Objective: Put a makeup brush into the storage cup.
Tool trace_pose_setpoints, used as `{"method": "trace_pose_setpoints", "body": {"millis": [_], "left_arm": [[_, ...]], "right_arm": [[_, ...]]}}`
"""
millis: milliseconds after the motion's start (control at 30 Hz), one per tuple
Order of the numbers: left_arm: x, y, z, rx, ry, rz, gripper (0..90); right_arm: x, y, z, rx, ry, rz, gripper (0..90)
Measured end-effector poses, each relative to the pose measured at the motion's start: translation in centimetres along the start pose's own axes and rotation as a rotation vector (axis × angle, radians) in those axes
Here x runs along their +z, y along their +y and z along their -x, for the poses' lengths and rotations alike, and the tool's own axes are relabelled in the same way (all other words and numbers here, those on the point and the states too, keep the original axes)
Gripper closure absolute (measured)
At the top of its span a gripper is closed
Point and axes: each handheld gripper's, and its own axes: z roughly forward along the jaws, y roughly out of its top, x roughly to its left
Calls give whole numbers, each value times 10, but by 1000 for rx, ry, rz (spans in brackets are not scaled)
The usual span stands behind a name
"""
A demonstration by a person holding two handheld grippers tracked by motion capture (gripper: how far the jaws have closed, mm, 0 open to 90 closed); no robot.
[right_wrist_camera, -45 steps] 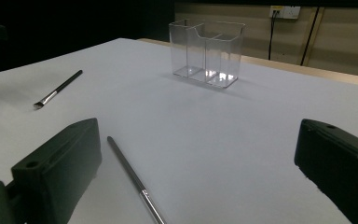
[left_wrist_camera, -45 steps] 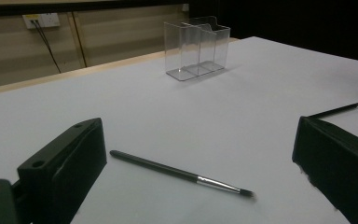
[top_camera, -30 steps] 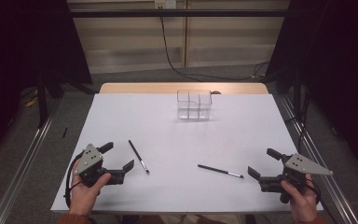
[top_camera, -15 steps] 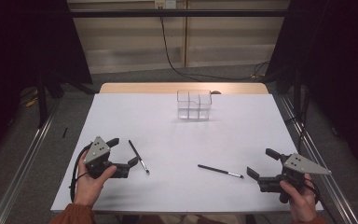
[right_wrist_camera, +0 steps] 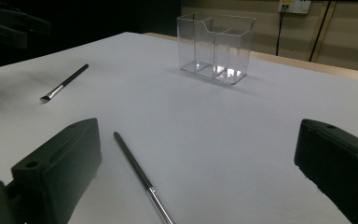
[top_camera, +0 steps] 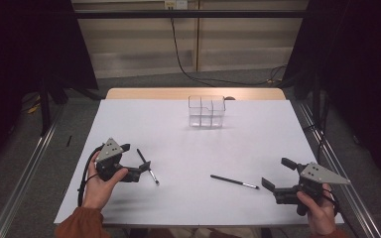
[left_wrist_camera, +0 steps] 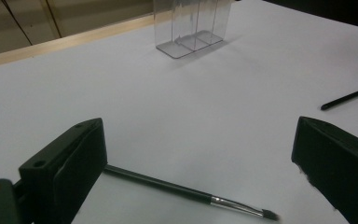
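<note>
Two thin black brushes lie on the white sheet (top_camera: 188, 148). My left gripper (top_camera: 135, 157) is open, its jaws on either side of the left brush (top_camera: 147, 166). In the left gripper view that brush (left_wrist_camera: 182, 189) lies low between the jaws of the left gripper (left_wrist_camera: 199, 128), its bristle tip to the right. My right gripper (top_camera: 276, 172) is open near the front right corner. The second brush (top_camera: 234, 181) lies just left of it and shows between the jaws of the right gripper (right_wrist_camera: 199, 130) as a dark handle (right_wrist_camera: 135, 165). Neither gripper holds anything.
A clear plastic organiser (top_camera: 207, 111) with several compartments stands at the back middle of the sheet; it shows too in the right gripper view (right_wrist_camera: 216, 44). The table's wooden back edge (top_camera: 154, 93) lies behind it. Metal rails (top_camera: 25, 168) run along both sides.
My left gripper has moved right and forward until its open jaws straddle the left brush. The right gripper and both brushes have stayed put.
</note>
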Motion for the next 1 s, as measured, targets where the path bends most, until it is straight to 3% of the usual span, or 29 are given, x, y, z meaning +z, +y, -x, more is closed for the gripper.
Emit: {"method": "trace_pose_setpoints", "body": {"millis": [200,300,433,500,533,600,867,1000], "left_arm": [[3,9,-5,27,2,-37,32],[8,11,-7,36,-2,-78,32],[12,15,-10,48,-27,-126,32],[14,18,-12,43,-70,-151,43],[14,18,-12,43,-70,-151,43],[17,20,-13,70,-83,-201,43],[22,26,-16,123,-111,-275,41],[27,32,-18,162,-141,-347,41]], "right_arm": [[0,0,0,-2,0,0,2],[0,0,0,-3,2,-1,2],[0,0,0,-3,3,-2,2],[0,0,0,-3,4,-3,2],[0,0,0,-3,4,-3,2],[0,0,0,-3,4,-4,2],[0,0,0,-4,6,-5,2],[0,0,0,-4,7,-8,2]]}}
